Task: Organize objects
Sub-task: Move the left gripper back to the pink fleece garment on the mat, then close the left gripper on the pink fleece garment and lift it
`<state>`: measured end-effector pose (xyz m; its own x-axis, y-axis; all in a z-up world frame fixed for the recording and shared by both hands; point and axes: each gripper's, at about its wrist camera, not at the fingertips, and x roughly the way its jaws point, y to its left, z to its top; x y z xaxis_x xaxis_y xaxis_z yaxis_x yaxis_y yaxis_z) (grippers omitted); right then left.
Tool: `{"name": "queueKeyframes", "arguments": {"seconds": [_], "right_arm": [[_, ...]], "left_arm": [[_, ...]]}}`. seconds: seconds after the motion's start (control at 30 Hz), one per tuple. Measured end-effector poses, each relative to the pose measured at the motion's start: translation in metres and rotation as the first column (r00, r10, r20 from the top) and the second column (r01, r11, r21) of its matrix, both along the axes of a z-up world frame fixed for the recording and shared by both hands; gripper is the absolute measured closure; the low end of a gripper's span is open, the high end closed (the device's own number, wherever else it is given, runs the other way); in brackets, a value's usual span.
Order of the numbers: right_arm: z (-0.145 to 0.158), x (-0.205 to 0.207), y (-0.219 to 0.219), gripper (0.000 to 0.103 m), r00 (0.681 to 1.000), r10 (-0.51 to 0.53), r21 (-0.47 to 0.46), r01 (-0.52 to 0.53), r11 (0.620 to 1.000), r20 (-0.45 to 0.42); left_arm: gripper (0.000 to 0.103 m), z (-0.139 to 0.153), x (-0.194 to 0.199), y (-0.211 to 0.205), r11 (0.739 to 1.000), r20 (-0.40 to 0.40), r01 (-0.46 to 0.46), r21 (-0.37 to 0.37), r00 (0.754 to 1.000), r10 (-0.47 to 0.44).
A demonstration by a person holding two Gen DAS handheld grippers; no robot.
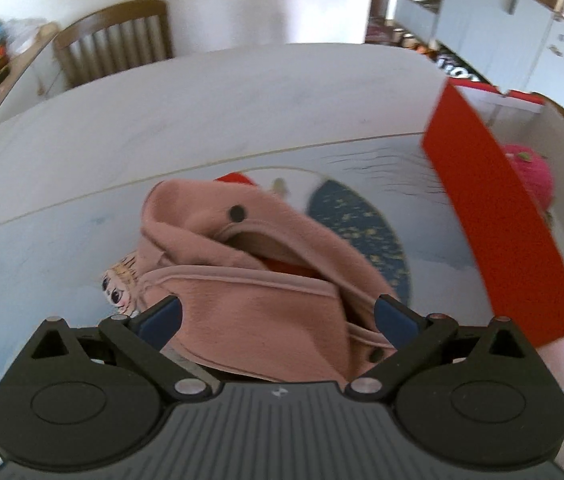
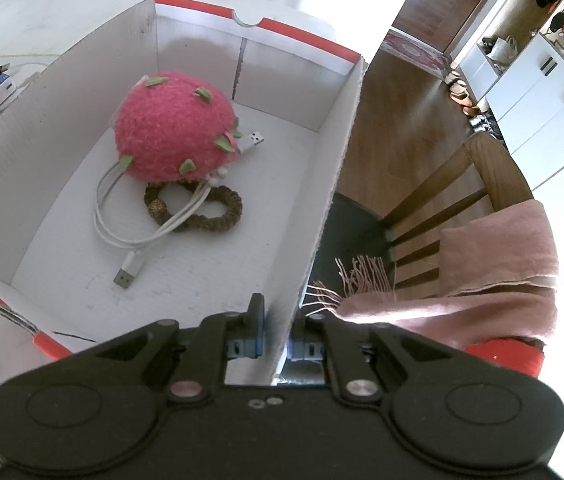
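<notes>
The pink pouch [image 1: 249, 280] is plush fabric, so I'd guess light, floppy and squishy, nothing fragile about it. It's lying slumped on the table [image 1: 201, 96], mouth gaping with something red inside, right between the fingers of the left gripper [image 1: 277, 314], which are spread wide and not squeezing it. Best bet is probably pinching the thick seamed rim so it doesn't sag out. Just beside it sits the box [image 2: 61, 128], and the right gripper [image 2: 277, 332] is clamped on its wall.
</notes>
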<state>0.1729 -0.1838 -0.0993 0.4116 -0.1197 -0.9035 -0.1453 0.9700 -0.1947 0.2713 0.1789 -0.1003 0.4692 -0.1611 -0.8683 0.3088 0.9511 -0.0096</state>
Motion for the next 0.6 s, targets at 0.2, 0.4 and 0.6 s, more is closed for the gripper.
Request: {"name": "queueKeyframes", "arguments": {"seconds": [0.2, 0.4, 0.6], "right_arm": [[0.0, 0.0, 0.0, 0.094, 1.0, 0.001, -0.001, -0.001, 1.0, 0.001], [0.0, -0.001, 0.0, 0.094, 1.0, 0.004, -0.006, -0.004, 1.0, 0.002], [0.0, -0.001, 0.0, 0.094, 1.0, 0.006, -0.009, -0.006, 1.0, 0.002]], "left_arm": [[0.0, -0.019, 0.011, 0.0, 0.999, -0.036, -0.027, 0.031, 0.999, 0.029], [0.001, -0.031, 0.016, -0.005, 0.997, -0.028, -0.043, 0.071, 0.999, 0.045], [0.035, -0.03, 0.017, -0.002, 0.996, -0.022, -0.055, 0.075, 0.998, 0.057]]}}
